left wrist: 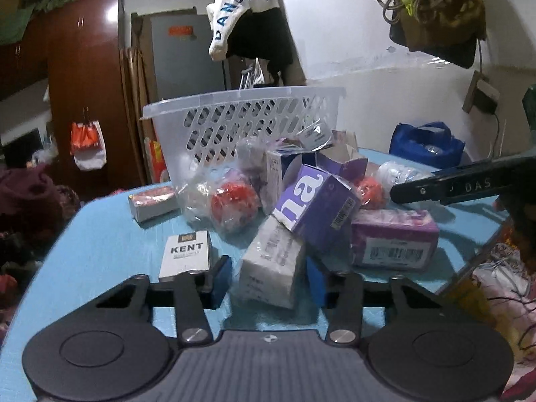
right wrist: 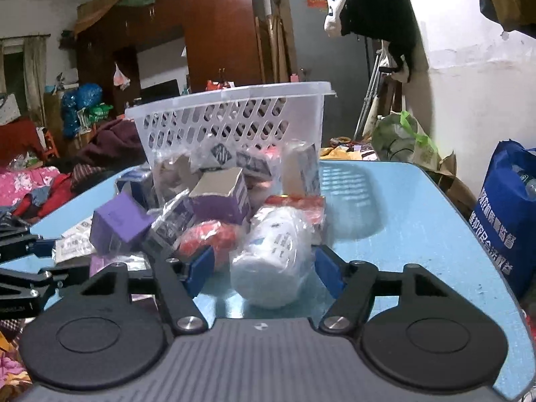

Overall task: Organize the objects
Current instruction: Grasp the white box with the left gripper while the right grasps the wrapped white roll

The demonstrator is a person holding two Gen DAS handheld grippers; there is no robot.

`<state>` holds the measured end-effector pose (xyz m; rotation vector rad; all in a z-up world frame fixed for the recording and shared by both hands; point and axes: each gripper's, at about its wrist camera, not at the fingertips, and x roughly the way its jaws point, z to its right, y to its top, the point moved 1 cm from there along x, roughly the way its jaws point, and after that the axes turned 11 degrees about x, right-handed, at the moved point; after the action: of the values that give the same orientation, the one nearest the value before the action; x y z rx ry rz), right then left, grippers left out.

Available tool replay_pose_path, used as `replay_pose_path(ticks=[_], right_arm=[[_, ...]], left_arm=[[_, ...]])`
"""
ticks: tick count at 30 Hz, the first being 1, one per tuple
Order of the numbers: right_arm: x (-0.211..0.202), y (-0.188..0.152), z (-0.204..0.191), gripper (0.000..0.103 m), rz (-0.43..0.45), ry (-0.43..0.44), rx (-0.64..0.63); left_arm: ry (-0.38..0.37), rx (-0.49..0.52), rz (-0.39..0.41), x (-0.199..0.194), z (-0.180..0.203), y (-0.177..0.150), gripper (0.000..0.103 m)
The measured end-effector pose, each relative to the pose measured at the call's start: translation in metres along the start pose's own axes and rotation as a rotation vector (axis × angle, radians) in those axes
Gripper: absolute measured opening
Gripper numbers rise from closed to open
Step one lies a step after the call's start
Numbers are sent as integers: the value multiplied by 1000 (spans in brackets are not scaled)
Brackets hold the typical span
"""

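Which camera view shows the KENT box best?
The left wrist view: the KENT box stands upright on the blue table, with its lettering readable. In the right wrist view I cannot find it.

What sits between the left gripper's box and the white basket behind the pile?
In the left wrist view, a purple carton and a clear bag holding something red lie between the grey-white box and the basket.

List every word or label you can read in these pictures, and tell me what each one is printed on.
"KENT": white pack on the blue table.
"na": purple box, large white letters.
"DANGROU", cut off: white hanging garment.
"DAS": arm of the right gripper.
Chinese characters on the blue bag, the barcodes and small print: too blurred to read.
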<state>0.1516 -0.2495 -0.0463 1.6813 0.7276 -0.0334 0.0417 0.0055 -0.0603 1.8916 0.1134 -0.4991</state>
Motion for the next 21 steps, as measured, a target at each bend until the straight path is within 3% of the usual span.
replay_pose_path(ticks=[1,6,11,21], right_arm=[[-1,-4,-1,56,0,-16,-14],[-17,-11,6,55,26,-8,-8],[-27,-5,10,55,70,-21,4],[-34,6,4,55,118,38,-8]], left_arm=[[7,1,5,-2,1,-1,42],[67,-3,54,-18,-3,-5,42],[175,-9,84,-31,-11,-3,42],[141,-95,119,-34,-31,-3,42]])
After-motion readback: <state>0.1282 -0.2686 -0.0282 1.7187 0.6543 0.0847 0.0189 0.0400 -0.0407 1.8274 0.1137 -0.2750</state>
